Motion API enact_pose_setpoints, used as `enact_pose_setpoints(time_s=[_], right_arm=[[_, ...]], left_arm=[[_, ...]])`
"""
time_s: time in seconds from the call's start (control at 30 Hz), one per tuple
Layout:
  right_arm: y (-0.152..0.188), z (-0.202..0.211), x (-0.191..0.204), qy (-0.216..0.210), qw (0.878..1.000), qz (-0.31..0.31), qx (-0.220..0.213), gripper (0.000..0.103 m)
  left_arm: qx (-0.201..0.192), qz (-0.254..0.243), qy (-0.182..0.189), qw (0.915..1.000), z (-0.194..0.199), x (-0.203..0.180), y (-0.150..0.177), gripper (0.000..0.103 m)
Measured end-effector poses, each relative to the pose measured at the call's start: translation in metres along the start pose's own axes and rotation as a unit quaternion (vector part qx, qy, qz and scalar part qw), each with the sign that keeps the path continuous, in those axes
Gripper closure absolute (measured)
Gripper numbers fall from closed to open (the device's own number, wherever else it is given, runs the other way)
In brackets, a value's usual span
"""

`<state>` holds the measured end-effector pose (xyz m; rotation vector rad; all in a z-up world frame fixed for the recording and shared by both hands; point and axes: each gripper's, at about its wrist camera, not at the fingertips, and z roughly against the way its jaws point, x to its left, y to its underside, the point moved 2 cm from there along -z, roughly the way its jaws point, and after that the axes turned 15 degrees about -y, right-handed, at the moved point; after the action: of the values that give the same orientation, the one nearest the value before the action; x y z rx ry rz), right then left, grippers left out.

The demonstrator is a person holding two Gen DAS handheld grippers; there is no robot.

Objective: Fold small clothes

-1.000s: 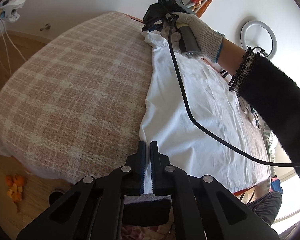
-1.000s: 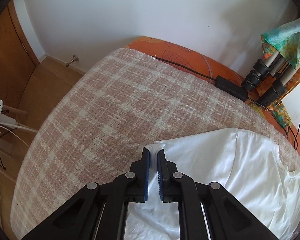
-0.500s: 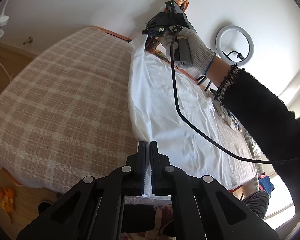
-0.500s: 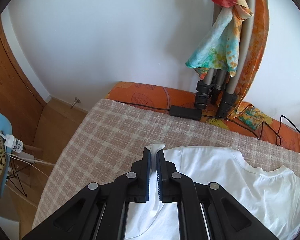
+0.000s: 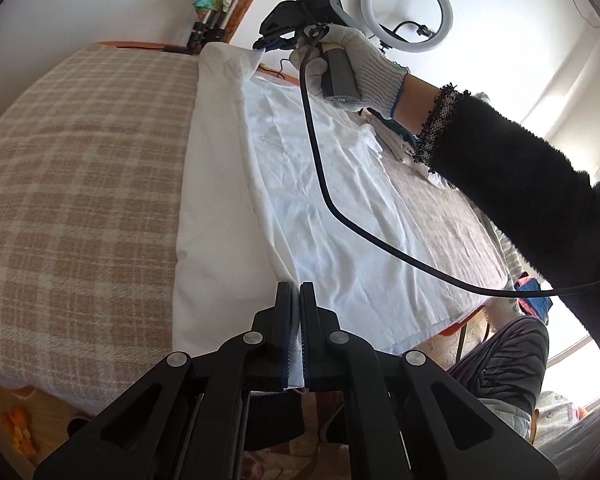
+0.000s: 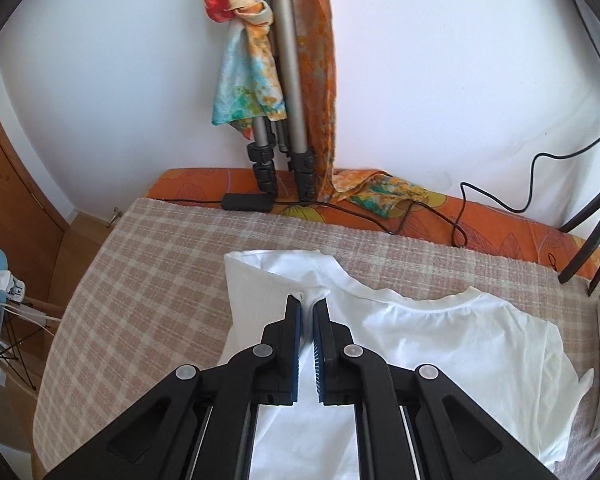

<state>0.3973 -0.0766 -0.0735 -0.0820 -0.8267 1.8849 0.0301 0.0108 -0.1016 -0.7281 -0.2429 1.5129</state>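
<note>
Fingers (image 5: 285, 312) of the left gripper (image 5: 295, 320) were pressed together on the near hem of a white T-shirt (image 5: 332, 216), a strip of white cloth showing between the blue pads. At the far end, the right gripper (image 6: 307, 320) pinched a small tuft of the same shirt near its shoulder, its fingers (image 6: 294, 324) close together with only the cloth between them. In the left wrist view the right gripper (image 5: 280, 38) appeared at the far end of the shirt, carried by a hand in a white knit glove (image 5: 356, 68) with a black fuzzy sleeve (image 5: 520, 184) behind it and a black cable (image 5: 340, 216) hanging across the fabric. The T-shirt lay on a bed covered by a beige plaid blanket (image 5: 80, 184), its left side raised between the two grippers and turned over toward the right, making a long fold from near hem to far shoulder. The collar (image 6: 412, 300) lay open to the right of the right gripper. Beyond the bed, tripod legs (image 6: 280, 92) draped with a colourful scarf (image 6: 248, 64) stood against the white wall, and a ring light (image 5: 406, 10) was mounted on the wall further right.
</note>
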Motion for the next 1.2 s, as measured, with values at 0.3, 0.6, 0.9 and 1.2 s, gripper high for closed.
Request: enact_pose_setpoints(time_s=[0.3,0.6,0.9,1.2], right_arm=[[0.024,-0.015,-0.042,0.048,0.998,-0.027,0.027,0.096],[0.040,0.021,-0.042,0.030,0.999,-0.016,-0.002,0.053],[0.066,0.091,-0.059,0.018,0.998,-0.017,-0.052,0.049],[0.093,0.167,-0.114,0.015,0.995,-0.046,-0.088,0.049]], left_arm=[[0.040,-0.064,0.000,0.9972,-0.024,-0.032,0.013,0.100],[0.020,-0.075,-0.006,0.9970,-0.007,-0.037,0.017,0.087],[-0.006,-0.090,-0.028,0.9955,-0.007,-0.052,0.013,0.087],[-0.024,-0.126,-0.031,0.9912,-0.012,-0.085,0.020,0.087]])
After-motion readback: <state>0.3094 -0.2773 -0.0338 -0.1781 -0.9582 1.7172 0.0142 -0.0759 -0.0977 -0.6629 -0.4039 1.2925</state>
